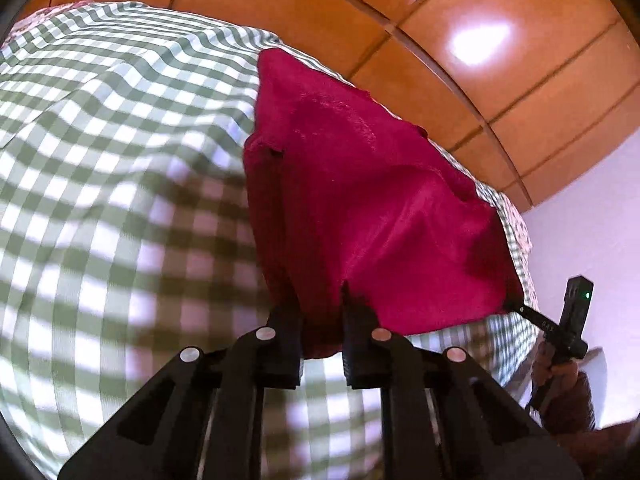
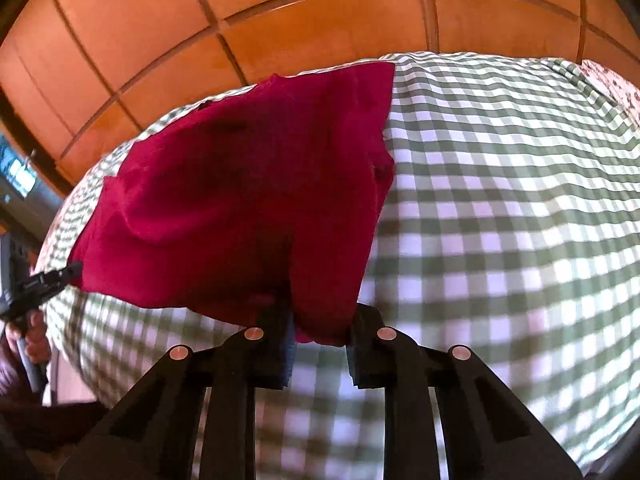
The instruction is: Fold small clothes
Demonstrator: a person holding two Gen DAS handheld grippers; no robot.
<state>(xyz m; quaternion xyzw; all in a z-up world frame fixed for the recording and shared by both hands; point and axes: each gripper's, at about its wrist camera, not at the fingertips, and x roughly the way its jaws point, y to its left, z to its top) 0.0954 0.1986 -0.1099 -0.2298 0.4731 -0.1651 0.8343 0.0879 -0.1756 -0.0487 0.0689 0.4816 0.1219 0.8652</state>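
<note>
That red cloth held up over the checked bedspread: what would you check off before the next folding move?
1. Left gripper pinching the red cloth: ok.
2. Right gripper pinching its own corner: ok.
3. Near edge lifted off the checked bedspread: ok.
4. Cloth spread flat between the grips: not ok, it sags and creases.
5. Far edge resting on the bedspread: cannot tell.
6. Free bedspread beside the cloth: ok.
</note>
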